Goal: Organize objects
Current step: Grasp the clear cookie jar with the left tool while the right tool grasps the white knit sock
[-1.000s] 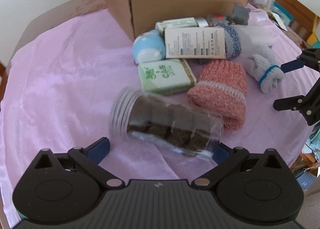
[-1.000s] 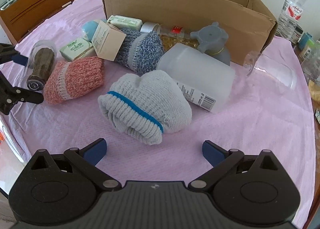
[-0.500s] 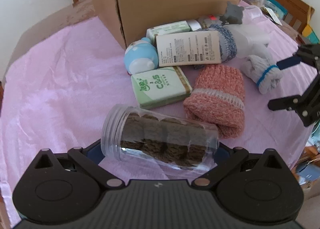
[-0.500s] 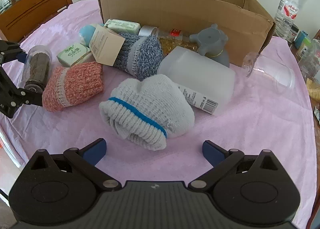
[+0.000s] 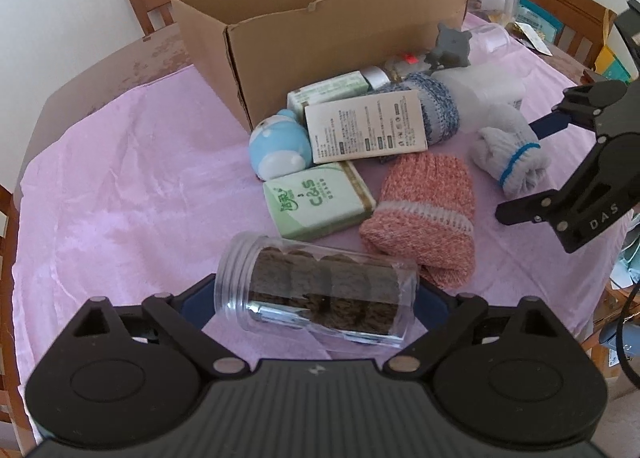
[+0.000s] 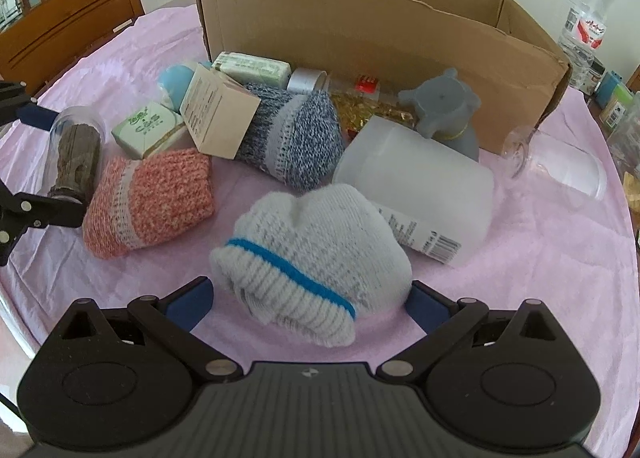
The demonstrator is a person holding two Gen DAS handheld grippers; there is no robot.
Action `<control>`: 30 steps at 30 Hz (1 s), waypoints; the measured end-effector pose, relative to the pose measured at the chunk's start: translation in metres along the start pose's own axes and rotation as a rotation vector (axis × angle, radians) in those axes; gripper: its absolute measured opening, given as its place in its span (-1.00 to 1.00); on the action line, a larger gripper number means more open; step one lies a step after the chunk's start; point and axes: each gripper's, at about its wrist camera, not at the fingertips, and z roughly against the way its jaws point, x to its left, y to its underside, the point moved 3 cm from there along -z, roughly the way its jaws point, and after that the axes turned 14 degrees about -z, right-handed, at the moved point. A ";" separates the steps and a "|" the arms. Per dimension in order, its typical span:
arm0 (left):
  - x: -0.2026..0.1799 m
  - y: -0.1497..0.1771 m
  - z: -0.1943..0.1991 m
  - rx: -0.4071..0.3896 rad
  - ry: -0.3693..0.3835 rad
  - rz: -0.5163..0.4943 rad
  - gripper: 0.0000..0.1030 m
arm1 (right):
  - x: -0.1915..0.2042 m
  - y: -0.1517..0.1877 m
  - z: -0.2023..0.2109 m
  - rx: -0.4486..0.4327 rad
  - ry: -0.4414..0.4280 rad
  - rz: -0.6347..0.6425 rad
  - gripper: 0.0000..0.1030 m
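While the clear jar (image 5: 316, 294) is lying sideways between the wide-apart fingers of the left tool (image 5: 316, 300), the right tool (image 6: 310, 300) is sitting spread wide around the white sock (image 6: 312, 258).

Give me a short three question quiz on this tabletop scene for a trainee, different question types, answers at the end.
1. True or false: the clear jar lies on its side between the left tool's fingers.
2. Which item sits between the right tool's open fingers? A) pink sock B) white sock C) tissue pack
3. Fill in: the cardboard box is open at the ____.

Key: 1 true; 2 B; 3 top.
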 end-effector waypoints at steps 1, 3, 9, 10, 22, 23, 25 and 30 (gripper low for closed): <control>-0.001 0.000 0.000 -0.002 -0.001 -0.006 0.86 | 0.001 -0.001 -0.001 0.003 0.002 -0.003 1.00; 0.000 0.000 -0.001 -0.003 0.000 -0.007 0.86 | 0.002 -0.003 -0.002 0.005 0.007 -0.012 1.00; 0.001 -0.001 0.000 -0.004 0.010 0.005 0.86 | 0.001 -0.008 0.000 0.005 0.004 -0.065 0.94; 0.002 -0.001 0.001 -0.004 0.012 0.012 0.86 | 0.001 -0.009 0.001 0.004 0.008 -0.071 0.91; 0.003 -0.008 0.012 0.010 0.040 0.040 0.79 | 0.002 -0.014 0.013 0.008 0.021 -0.045 0.65; 0.003 -0.008 0.014 0.007 0.042 0.043 0.79 | 0.001 -0.013 0.016 0.006 0.023 -0.041 0.64; 0.003 -0.009 0.017 0.001 0.049 0.044 0.79 | 0.001 -0.014 0.020 0.003 0.030 -0.036 0.63; 0.004 -0.014 0.026 0.003 0.065 0.050 0.79 | -0.003 -0.016 0.031 0.005 0.034 -0.054 0.60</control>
